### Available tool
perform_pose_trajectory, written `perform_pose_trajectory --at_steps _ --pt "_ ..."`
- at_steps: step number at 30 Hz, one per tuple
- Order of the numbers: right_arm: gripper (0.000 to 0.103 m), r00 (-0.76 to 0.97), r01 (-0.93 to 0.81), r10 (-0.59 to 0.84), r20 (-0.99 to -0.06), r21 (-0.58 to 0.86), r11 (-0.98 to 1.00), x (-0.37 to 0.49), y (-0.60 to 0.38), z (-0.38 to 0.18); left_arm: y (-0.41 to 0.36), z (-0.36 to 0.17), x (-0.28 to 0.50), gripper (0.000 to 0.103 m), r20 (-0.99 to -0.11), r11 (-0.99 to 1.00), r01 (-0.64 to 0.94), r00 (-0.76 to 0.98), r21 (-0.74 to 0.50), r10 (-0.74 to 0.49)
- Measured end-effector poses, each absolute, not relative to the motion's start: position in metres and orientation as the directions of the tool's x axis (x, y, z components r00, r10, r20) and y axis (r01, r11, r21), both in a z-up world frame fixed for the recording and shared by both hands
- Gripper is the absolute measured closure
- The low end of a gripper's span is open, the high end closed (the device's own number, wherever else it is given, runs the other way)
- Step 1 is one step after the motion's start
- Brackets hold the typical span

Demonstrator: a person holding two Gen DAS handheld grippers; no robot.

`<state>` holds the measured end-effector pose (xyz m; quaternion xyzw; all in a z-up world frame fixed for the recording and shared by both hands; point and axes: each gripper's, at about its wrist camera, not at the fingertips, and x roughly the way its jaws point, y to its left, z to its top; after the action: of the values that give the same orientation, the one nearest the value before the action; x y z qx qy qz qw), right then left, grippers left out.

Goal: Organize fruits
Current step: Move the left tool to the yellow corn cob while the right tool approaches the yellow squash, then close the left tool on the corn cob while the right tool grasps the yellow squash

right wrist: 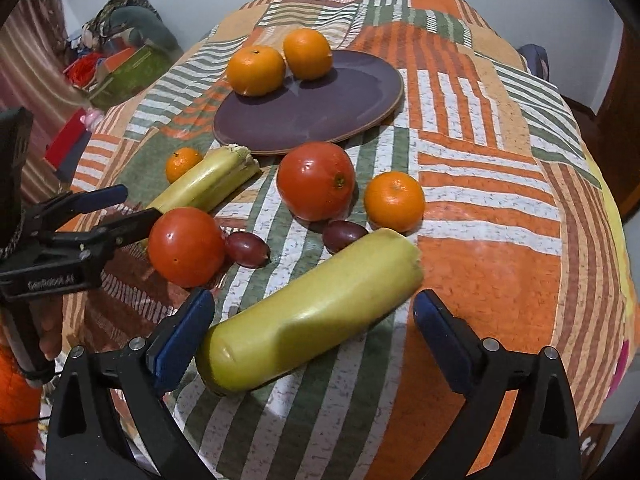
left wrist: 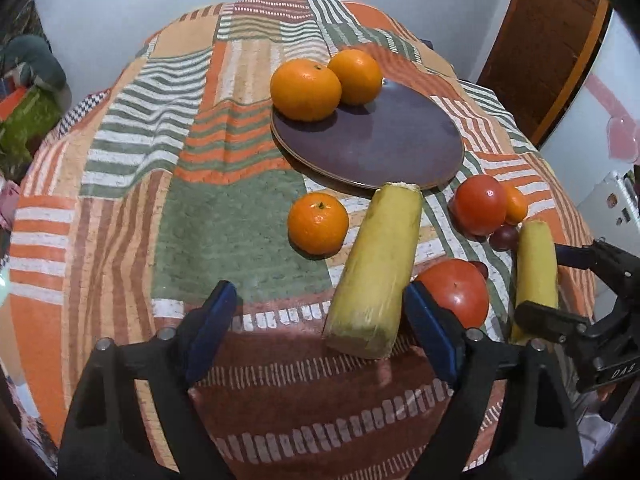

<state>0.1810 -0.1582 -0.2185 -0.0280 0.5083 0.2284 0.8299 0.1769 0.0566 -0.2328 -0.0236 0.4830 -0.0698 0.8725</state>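
Observation:
A purple plate [left wrist: 380, 148] [right wrist: 320, 108] carries two oranges [left wrist: 306, 90] [right wrist: 256, 70]. On the cloth lie two yellow-green stalk pieces, two red tomatoes [right wrist: 316, 180] [right wrist: 186, 246], mandarins [left wrist: 318, 224] [right wrist: 394, 200] and two dark grapes [right wrist: 246, 250]. My left gripper [left wrist: 320, 332] [right wrist: 136, 206] is open around the near end of one stalk piece [left wrist: 376, 268] [right wrist: 204, 184], which sits close to the right pad. My right gripper [right wrist: 316, 336] [left wrist: 540, 280] is open, with the other stalk piece [right wrist: 312, 320] [left wrist: 536, 268] lying slantwise between its jaws.
A striped patchwork cloth [left wrist: 200, 208] covers the round table. The near tomato [left wrist: 456, 292] sits between the two grippers. Boxes and clutter [right wrist: 120, 64] stand beyond the table's left edge. A wooden door [left wrist: 552, 40] is at the right.

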Motion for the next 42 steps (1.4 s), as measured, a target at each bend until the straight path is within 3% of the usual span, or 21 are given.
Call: perform_pose_trajectory --at_steps 3,7,14,18,26,33,38,42 --pt "0.006 0.382 -0.421 0.357 -0.852 0.183 0.888 0.180 -0.159 -0.219 0.052 -0.231 0.174 0.028 -0.833 0.986 0.130 0.531 -0.101 -0.155" --pt "0.025 0.379 -0.420 0.376 -0.846 0.205 0.884 0.185 -0.166 -0.216 0.046 -0.230 0.171 0.044 -0.831 0.980 0.164 0.526 -0.112 -0.183" --pt "0.036 0.352 -0.430 0.413 -0.840 0.247 0.868 0.195 -0.187 -0.209 0.045 -0.232 0.175 0.045 -0.845 0.973 0.191 0.493 -0.130 -0.210" --pt "0.057 0.397 -0.478 0.367 -0.841 0.152 0.865 0.192 -0.189 -0.197 0.042 -0.234 0.188 0.045 -0.864 0.970 0.208 0.458 -0.126 -0.210" --pt "0.055 0.412 -0.439 0.334 -0.848 0.136 0.888 0.189 -0.199 -0.192 0.039 -0.237 0.207 0.059 -0.870 0.960 0.214 0.421 -0.179 -0.256" --pt "0.029 0.384 -0.398 0.373 -0.845 0.213 0.892 0.184 -0.199 -0.200 0.043 -0.234 0.193 0.060 -0.877 0.968 0.207 0.426 -0.143 -0.221" --pt "0.023 0.317 -0.403 0.415 -0.853 0.275 0.873 0.189 -0.183 -0.216 0.051 -0.231 0.169 0.060 -0.882 0.974 0.189 0.429 -0.126 -0.197" --pt "0.022 0.357 -0.422 0.378 -0.854 0.213 0.881 0.186 -0.170 -0.219 0.059 -0.230 0.149 0.060 -0.883 0.977 0.165 0.428 -0.134 -0.193"
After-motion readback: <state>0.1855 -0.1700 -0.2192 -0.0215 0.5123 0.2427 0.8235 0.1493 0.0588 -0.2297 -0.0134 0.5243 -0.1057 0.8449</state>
